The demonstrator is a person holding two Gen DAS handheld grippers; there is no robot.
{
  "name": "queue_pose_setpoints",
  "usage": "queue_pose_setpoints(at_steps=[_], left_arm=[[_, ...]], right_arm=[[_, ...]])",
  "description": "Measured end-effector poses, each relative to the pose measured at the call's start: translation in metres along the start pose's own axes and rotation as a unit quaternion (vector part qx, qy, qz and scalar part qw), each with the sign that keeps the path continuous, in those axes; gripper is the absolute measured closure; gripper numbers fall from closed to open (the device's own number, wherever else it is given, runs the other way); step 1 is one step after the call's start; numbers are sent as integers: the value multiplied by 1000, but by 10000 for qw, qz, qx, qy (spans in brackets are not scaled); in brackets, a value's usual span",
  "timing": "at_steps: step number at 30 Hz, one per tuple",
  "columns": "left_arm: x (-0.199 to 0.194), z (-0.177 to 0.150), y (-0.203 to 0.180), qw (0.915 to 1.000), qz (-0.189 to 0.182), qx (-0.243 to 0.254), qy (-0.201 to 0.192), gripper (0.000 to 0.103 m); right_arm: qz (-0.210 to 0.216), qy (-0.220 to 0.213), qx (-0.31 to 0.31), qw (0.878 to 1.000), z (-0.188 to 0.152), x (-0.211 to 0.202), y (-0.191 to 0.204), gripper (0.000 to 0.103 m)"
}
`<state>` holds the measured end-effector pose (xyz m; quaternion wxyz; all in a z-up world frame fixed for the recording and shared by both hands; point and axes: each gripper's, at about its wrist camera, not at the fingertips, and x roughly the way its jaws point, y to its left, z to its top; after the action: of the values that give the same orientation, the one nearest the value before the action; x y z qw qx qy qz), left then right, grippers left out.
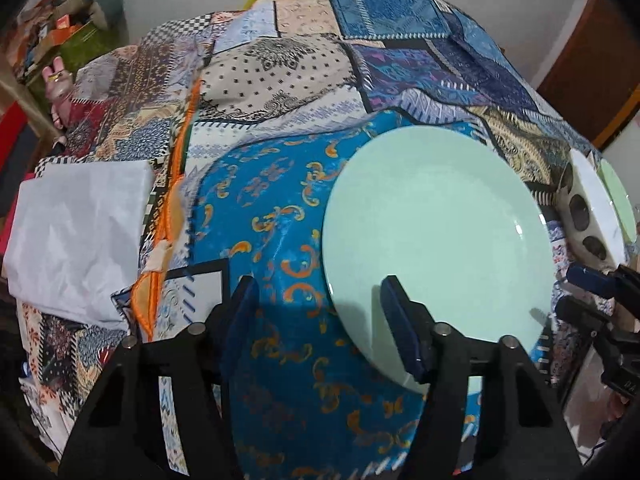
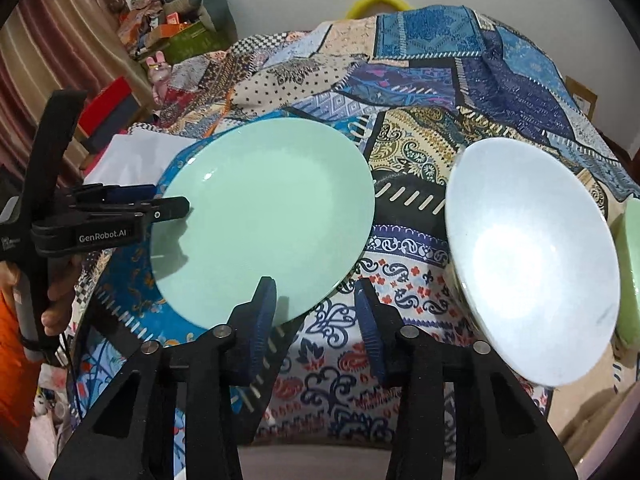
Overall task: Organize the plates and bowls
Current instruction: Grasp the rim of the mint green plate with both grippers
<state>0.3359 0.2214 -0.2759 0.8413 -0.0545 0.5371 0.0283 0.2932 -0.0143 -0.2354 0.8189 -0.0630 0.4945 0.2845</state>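
- Plate (image 1: pixel 436 240), mint green, lies flat on the patchwork cloth (image 1: pixel 288 64), over a blue patch with orange scrolls.
- Left gripper (image 1: pixel 320 320) points down at the plate's near-left rim; its jaws stand apart with nothing clamped. One finger (image 1: pixel 404 332) overlaps the plate's edge; the other is over the cloth. Contact with the plate cannot be told.
- In the right wrist view the left gripper comes in from the left, its tip at the plate's left rim, with a hand (image 2: pixel 56 300) on its handle.
- Right gripper (image 2: pixel 316 320) hangs over the cloth at the plate's near-right edge; jaws narrowly apart, empty, with printed cloth showing between them.
- White bowl (image 2: pixel 532 264) sits right of the plate, apart from it, with dark ovals on its outer wall.
- A pale green dish (image 2: pixel 632 264) just beyond the bowl at the right edge, mostly cut off.
- White sheet (image 1: pixel 76 240) lies on the cloth left of the plate, well apart.
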Motion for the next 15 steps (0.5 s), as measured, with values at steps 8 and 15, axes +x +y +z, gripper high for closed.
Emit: queue_pose_setpoints(at_steps=[8,15], left_arm=[[7,8,3,9998,-94,91,-139,52],[8,16,6,9993,-268,133,-235,61]], right_arm=[[-150,75,-55,9998,8,15,2,69],[-110,118,82,9998,14,23,0,68]])
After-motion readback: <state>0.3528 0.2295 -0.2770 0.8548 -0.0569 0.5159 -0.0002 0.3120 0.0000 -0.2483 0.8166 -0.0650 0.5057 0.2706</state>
